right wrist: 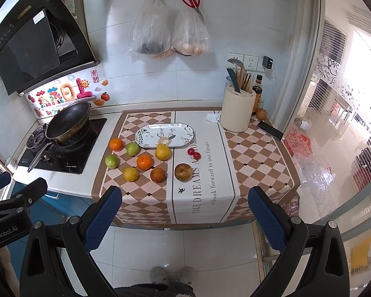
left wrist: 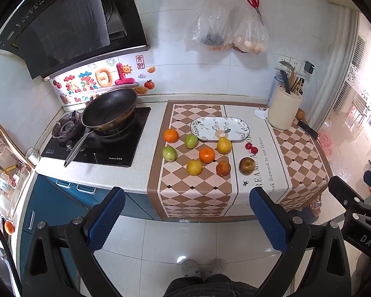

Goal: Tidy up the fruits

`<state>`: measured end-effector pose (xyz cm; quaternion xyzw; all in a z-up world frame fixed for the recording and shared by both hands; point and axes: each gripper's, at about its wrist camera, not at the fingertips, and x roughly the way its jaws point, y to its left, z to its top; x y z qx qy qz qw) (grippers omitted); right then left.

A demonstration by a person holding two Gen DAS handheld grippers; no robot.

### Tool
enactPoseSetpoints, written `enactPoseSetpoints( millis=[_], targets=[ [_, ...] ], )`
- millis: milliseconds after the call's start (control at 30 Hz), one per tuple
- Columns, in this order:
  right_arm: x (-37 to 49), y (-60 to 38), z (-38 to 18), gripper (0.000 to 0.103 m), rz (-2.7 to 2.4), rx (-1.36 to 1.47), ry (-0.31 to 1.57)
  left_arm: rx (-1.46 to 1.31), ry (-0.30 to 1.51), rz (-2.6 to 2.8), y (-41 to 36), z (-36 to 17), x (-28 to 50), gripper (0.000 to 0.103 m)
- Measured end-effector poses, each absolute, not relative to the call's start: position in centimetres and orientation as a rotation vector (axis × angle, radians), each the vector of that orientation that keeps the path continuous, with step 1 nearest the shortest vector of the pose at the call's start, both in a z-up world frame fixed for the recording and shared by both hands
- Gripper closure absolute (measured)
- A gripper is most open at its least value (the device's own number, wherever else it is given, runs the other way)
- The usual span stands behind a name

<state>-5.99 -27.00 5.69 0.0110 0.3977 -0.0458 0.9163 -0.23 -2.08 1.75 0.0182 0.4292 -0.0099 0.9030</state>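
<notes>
1. Fruits (left wrist: 206,155) scattered on table (left wrist: 257,188), near side of empty plate (left wrist: 219,128).
2. Left gripper (left wrist: 188,216) and right gripper (right wrist: 184,214): jaws released, well short.
3. Best: start nearest, grip gently.

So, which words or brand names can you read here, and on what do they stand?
"TAKE DREAMS", "look forward to our future": checkered brown-and-cream counter mat.
"GenRobot.AI": black left gripper.
"DAS": black right gripper.
"Be O…", cut off: colourful wall sticker.
Black range hood labels: too small.
</notes>
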Motion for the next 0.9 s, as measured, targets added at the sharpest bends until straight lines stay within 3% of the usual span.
enactPoseSetpoints(
  millis=[900],
  targets=[
    [-6.48,-26.99,5.82,0.000,-0.091,0.032,0.820,0.037,0.880,-0.019,-2.12,1.67,-0.36,0.000]
  ],
)
